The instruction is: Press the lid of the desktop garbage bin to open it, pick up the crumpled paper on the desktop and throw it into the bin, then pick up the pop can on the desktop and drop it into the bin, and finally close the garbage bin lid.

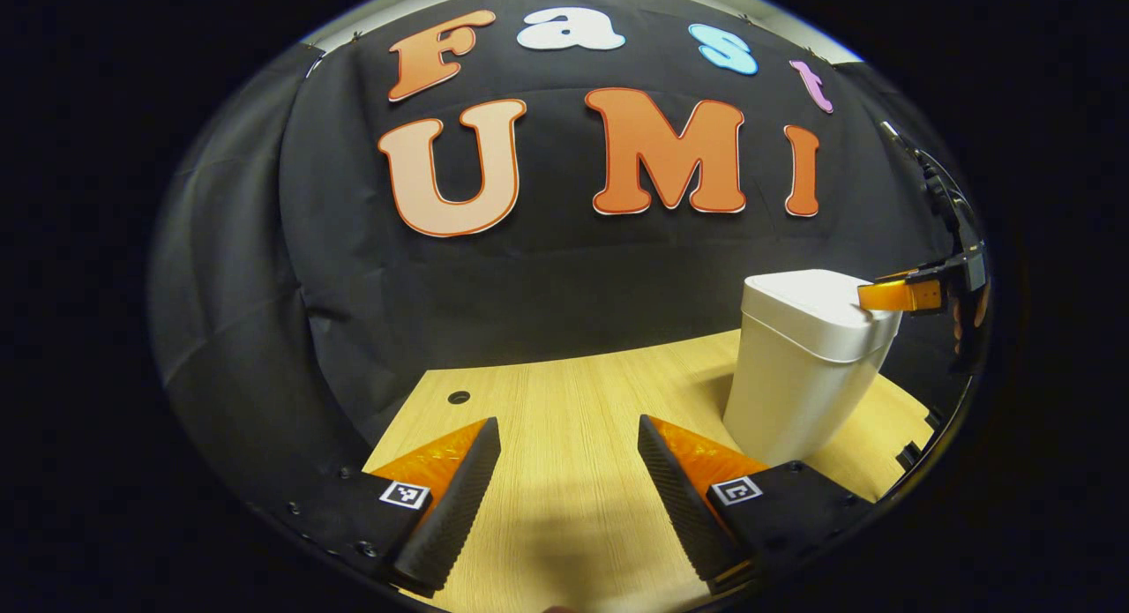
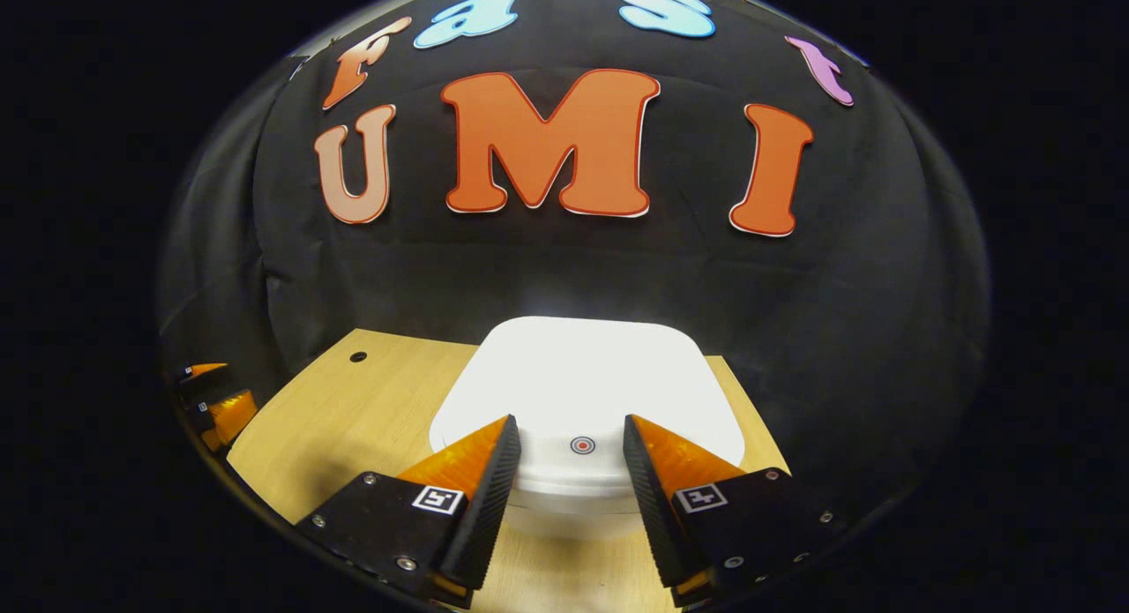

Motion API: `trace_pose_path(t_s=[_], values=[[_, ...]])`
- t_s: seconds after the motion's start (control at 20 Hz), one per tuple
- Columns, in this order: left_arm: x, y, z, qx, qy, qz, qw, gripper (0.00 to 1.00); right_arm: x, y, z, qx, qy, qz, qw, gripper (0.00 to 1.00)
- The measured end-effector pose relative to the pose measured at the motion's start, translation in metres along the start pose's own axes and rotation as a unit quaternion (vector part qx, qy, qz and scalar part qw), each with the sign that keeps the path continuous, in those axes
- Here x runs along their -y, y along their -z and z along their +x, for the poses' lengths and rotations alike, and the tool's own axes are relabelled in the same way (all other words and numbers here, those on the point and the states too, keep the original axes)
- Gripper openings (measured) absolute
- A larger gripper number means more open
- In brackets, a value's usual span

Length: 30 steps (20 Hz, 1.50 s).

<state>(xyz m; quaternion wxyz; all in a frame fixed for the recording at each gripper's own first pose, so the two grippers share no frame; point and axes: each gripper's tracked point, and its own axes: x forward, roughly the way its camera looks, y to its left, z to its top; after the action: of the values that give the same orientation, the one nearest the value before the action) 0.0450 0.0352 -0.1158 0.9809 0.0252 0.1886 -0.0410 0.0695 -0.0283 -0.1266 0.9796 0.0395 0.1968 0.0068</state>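
**Q:** Right gripper (image 2: 571,441) first — how does it stand?

**A:** Its fingers are spread with nothing between them, hovering over the near edge of the garbage bin (image 2: 586,388). In the left gripper view its tips (image 1: 882,295) reach in from three o'clock at the lid's rim; whether they touch it I cannot tell.

**Q:** And the bin?

**A:** It stands on the wooden desktop (image 1: 564,401), at about four o'clock in the left gripper view. It is upright — long axis vertical, body tapering toward the base, mouth facing up under a shut lid (image 1: 816,304).

**Q:** The other tool?

**A:** The left gripper (image 1: 569,437) hangs released over bare desktop, well apart from the bin.

**Q:** So which step is in hand?

**A:** The first, I judge: pressing the lid open. A small red ring mark (image 2: 582,444) sits near the lid's front edge, framed between the right fingers at six o'clock of the lid.

**Q:** How to do it well?

**A:** Bring one fingertip straight down on that mark and push vertically — a sideways shove could tip or slide so tall a bin. Then lift clear so the lid can rise.
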Motion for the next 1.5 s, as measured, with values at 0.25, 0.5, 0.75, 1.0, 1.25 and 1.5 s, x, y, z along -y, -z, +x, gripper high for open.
trace_pose_path(t_s=[0.25,0.5,0.75,1.0,1.25,1.5], values=[[0.000,0.001,0.003,-0.001,0.006,0.002,1.000,1.00,-0.006,0.002,0.001,0.002,0.004,0.008,1.000,0.59],[-0.003,0.001,0.006,-0.002,0.009,-0.004,1.000,1.00,-0.005,0.006,0.003,0.000,0.012,0.018,1.000,0.52],[-0.010,-0.001,0.011,-0.003,0.013,-0.003,1.000,1.00,-0.002,0.002,0.002,0.018,0.027,0.034,0.999,0.42],[-0.017,-0.018,0.011,0.015,0.015,-0.007,1.000,1.00,-0.004,-0.004,-0.006,0.064,0.035,0.008,0.997,0.44],[-0.026,-0.041,0.007,0.041,0.011,-0.012,0.999,1.00,-0.010,-0.025,-0.017,0.117,0.043,0.007,0.992,0.76],[-0.030,-0.052,0.005,0.059,0.006,-0.017,0.998,1.00,-0.016,-0.035,-0.022,0.129,0.043,-0.009,0.991,0.81]])
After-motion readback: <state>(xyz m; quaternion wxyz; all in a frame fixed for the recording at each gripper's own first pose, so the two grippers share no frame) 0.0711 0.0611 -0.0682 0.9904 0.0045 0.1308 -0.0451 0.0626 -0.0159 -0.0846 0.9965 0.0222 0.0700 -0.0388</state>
